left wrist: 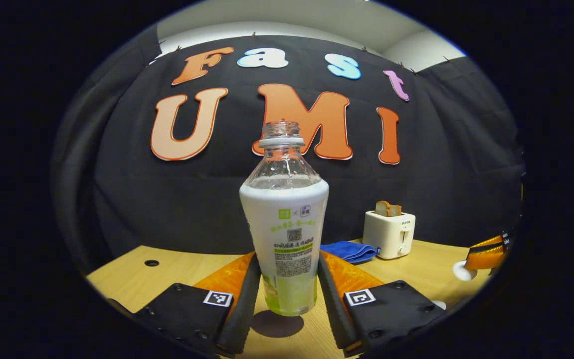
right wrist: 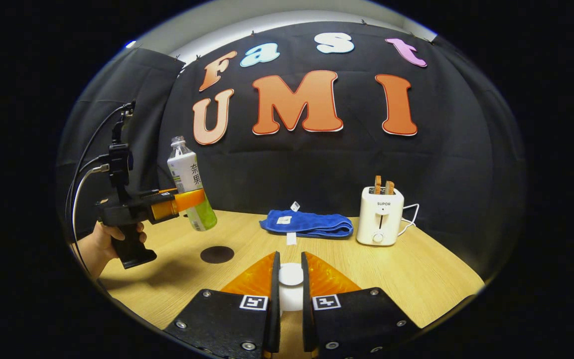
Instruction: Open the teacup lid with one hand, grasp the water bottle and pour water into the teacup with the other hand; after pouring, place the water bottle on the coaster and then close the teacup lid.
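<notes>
Seen in the right gripper view, working left to right across the table (right wrist: 416,279):

Left edge: a hand (right wrist: 98,243) holds the left gripper (right wrist: 195,198), which clamps the water bottle (right wrist: 187,184) at mid-body. The bottle is lifted off the table, nearly upright, above and just behind the dark round coaster (right wrist: 216,254). In the left gripper view the left gripper (left wrist: 287,279) has both fingers pressed against the bottle's (left wrist: 285,234) labelled lower body. The neck is uncapped.

Handling, water bottle: thin clear plastic, partly filled, so judged moderately heavy and apt to dent under pressure. The label sleeve is smooth and may slip. Grip at the mid-body, as shown; keep the open neck up until it is over the cup.

Centre, near edge: the right gripper (right wrist: 290,279) is narrowly spread, pinching a small white round piece, judged to be the teacup lid (right wrist: 291,275). Whether it is lifted off the cup cannot be told. Handling: likely rigid, light, breakable; take it by the knob.

Centre, far edge: a folded blue towel (right wrist: 307,224).

Right: a white toaster (right wrist: 379,222) with bread slices.
</notes>
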`<state>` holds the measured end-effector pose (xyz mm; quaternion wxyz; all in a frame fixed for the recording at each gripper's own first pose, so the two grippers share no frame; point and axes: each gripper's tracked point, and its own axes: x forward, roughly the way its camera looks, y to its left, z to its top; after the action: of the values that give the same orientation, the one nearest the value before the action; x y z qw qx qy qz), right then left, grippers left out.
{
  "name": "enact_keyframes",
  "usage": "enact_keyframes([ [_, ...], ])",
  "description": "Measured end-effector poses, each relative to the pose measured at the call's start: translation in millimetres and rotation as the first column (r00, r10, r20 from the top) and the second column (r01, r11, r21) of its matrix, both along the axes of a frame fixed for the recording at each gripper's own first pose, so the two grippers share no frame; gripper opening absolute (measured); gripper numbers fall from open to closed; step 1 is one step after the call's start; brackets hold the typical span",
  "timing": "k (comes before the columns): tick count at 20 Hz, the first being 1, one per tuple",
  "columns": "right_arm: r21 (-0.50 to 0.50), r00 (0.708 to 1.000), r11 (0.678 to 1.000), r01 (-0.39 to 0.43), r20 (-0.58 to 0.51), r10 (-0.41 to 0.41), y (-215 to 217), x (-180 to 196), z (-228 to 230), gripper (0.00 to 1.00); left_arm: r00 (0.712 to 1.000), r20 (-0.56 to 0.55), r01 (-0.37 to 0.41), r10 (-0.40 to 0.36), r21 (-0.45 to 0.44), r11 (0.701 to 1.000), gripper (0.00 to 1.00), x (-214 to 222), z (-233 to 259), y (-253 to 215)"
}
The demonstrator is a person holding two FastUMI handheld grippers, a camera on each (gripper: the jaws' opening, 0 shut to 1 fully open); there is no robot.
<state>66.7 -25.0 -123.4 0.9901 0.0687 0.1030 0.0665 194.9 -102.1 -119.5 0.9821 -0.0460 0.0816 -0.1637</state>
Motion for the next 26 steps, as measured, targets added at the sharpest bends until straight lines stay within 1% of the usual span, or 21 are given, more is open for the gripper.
enact_keyframes([
  [1,0.006,1.0,1.0,0.0,-0.001,0.0,0.3,0.9,-0.7,0.18,1.0,-0.027,-0.006,0.006,-0.005,1.0,0.65,3.7,-11.1,1.8],
  [2,0.008,1.0,1.0,0.0,0.0,0.0,0.0,1.5,-0.9,0.18,0.998,-0.053,-0.019,0.019,0.003,1.0,0.67,7.6,-24.3,4.2],
  [3,0.007,1.0,1.0,-0.006,0.002,0.006,0.3,1.8,-1.2,0.18,0.997,-0.076,-0.032,0.033,0.012,0.999,0.65,12.0,-36.6,6.7],
  [4,0.01,1.0,1.0,-0.013,-0.002,0.013,0.4,3.1,-3.7,0.18,0.995,-0.095,-0.035,0.036,0.012,0.999,0.67,16.1,-44.8,9.0],
  [6,0.01,1.0,1.0,-0.007,-0.016,0.007,-3.7,6.6,-10.0,0.18,0.992,-0.12,-0.031,0.033,0.019,0.999,0.67,21.5,-58.0,9.4],
  [7,0.01,1.0,1.0,-0.005,-0.022,0.005,-4.0,7.3,-11.3,0.18,0.99,-0.133,-0.033,0.037,0.034,0.999,0.7,24.4,-64.6,8.4],
  [8,0.009,1.0,1.0,-0.007,-0.026,0.007,-3.8,7.3,-13.0,0.18,0.989,-0.14,-0.04,0.046,0.045,0.998,0.65,25.8,-69.9,12.2],
  [9,0.005,1.0,1.0,-0.01,-0.028,0.01,-3.1,7.7,-14.8,0.18,0.987,-0.156,-0.036,0.043,0.05,0.998,0.68,26.5,-76.1,10.9],
  [11,-0.005,0.999,1.0,-0.021,-0.03,0.021,-0.4,8.0,-16.0,0.18,0.98,-0.194,-0.031,0.042,0.06,0.998,0.66,27.4,-91.1,11.0],
  [12,-0.007,0.999,0.999,-0.032,-0.035,0.031,1.9,7.7,-17.5,0.18,0.976,-0.213,-0.027,0.04,0.063,0.998,0.68,25.8,-99.3,10.8],
  [13,-0.008,0.998,0.999,-0.039,-0.042,0.039,3.6,7.2,-20.6,0.18,0.973,-0.225,-0.031,0.045,0.066,0.997,0.66,26.6,-105.8,12.7],
  [16,-0.013,0.997,0.999,-0.046,-0.056,0.045,5.4,7.1,-24.6,0.18,0.97,-0.239,-0.035,0.052,0.075,0.997,0.65,24.6,-110.2,14.3],
  [17,-0.013,0.997,0.999,-0.045,-0.057,0.045,5.1,7.1,-24.8,0.18,0.969,-0.243,-0.03,0.047,0.072,0.997,0.67,25.4,-112.9,12.2],
  [18,-0.01,0.997,0.999,-0.046,-0.055,0.045,5.3,7.0,-23.6,0.18,0.968,-0.247,-0.029,0.046,0.074,0.997,0.66,25.2,-113.5,12.0],
  [23,-0.002,0.997,0.998,-0.055,-0.058,0.055,9.2,5.8,-23.8,0.18,0.968,-0.248,-0.029,0.046,0.072,0.997,0.7,24.9,-113.4,11.5],
  [24,0.001,0.997,0.998,-0.06,-0.058,0.06,10.8,4.7,-22.9,0.18,0.969,-0.246,-0.026,0.041,0.065,0.998,0.75,24.3,-113.0,10.4],
  [25,0.005,0.996,0.998,-0.063,-0.056,0.064,12.5,4.1,-22.3,0.18,0.969,-0.244,-0.024,0.038,0.063,0.998,0.7,24.6,-112.1,9.5],
  [26,0.006,0.996,0.997,-0.074,-0.057,0.074,15.1,3.5,-23.2,0.18,0.969,-0.242,-0.024,0.039,0.067,0.997,0.73,23.7,-110.5,10.6],
])
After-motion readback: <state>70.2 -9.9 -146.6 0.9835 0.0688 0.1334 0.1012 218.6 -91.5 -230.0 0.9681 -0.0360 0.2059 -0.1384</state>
